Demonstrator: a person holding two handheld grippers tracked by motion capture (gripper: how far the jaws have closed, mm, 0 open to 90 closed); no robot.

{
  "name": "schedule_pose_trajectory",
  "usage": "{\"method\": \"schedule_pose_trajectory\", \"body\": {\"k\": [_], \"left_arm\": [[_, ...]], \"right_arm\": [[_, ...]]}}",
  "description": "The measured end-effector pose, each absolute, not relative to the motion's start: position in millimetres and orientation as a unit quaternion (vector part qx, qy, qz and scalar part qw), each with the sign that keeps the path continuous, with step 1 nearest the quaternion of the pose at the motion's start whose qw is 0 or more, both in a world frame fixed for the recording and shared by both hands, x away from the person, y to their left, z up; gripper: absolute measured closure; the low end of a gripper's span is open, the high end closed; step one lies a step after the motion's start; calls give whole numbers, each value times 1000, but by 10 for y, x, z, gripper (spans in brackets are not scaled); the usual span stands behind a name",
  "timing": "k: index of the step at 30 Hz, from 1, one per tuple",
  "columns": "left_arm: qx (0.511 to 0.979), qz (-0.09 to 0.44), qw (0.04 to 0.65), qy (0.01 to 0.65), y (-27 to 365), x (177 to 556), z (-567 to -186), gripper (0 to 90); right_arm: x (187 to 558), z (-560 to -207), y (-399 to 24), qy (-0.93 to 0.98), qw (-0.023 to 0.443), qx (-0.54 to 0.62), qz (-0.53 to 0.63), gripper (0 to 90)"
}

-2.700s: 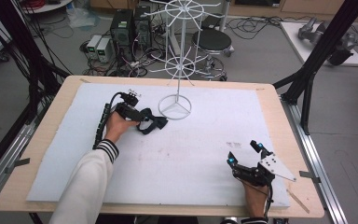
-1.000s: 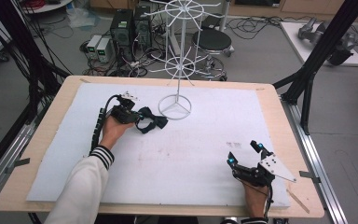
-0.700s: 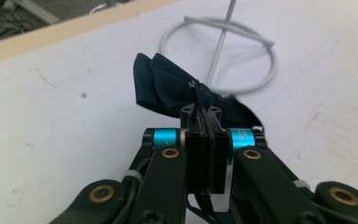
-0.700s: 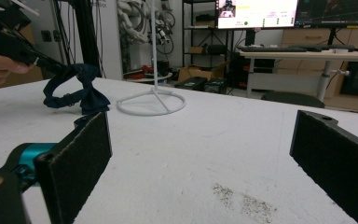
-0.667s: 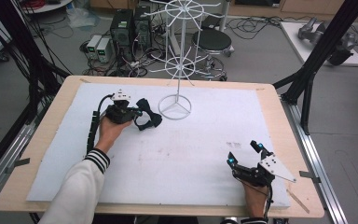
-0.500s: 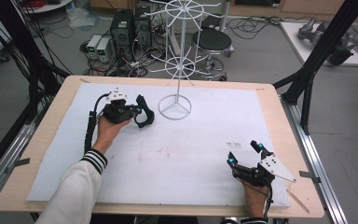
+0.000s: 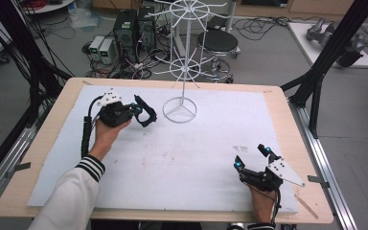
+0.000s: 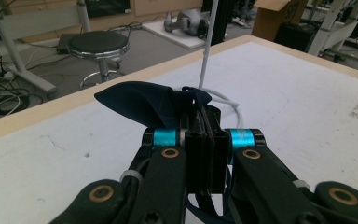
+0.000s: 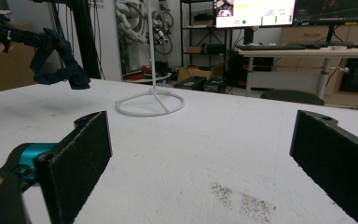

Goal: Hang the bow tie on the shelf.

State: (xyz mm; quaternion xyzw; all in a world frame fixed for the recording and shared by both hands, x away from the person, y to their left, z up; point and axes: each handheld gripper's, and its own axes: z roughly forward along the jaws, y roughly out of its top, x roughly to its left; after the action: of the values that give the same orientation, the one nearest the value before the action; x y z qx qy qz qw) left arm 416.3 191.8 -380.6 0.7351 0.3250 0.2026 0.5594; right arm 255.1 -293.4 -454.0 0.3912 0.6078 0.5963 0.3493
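Observation:
A dark navy cloth loop (image 7: pixel 145 114) hangs from my left gripper (image 7: pixel 135 108), which is shut on it and held above the white mat at the far left. In the left gripper view the jaws are pressed together on the cloth loop (image 8: pixel 144 103). A white wire rack (image 7: pixel 180 110) stands just right of it on a ring base, with its thin pole rising to spoked tiers. My right gripper (image 7: pixel 252 157) rests near the mat's front right corner, open and empty. The right gripper view shows the cloth loop (image 9: pixel 56 60) lifted clear of the table, left of the wire rack (image 9: pixel 150 103).
A white mat (image 7: pixel 206 143) covers the wooden table (image 7: pixel 287 115). Dark smudges (image 7: pixel 240 148) mark the mat ahead of the right gripper. Black frame posts (image 7: pixel 316 76) stand at the table's right and left edges. Behind the table are a stool (image 7: pixel 218 43) and computer boxes (image 7: pixel 127 28).
My left gripper has carried the cloth loop a little left and toward the far edge, rising off the mat. The right gripper has stayed still.

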Motion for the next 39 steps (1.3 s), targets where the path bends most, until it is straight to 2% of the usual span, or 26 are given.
{"method": "schedule_pose_trajectory", "body": {"k": [8,17,39], "left_arm": [[724,212,577,314,1936,4113,-3745,883],[690,221,621,298,1939,4034,-3649,883],[686,234,631,276,1842,3948,-3365,883]], "right_arm": [[2545,-4541,-2925,609,350,392,595,44],[2545,-4541,-2925,608,352,391,594,44],[2545,-4541,-2924,608,353,391,593,44]]}}
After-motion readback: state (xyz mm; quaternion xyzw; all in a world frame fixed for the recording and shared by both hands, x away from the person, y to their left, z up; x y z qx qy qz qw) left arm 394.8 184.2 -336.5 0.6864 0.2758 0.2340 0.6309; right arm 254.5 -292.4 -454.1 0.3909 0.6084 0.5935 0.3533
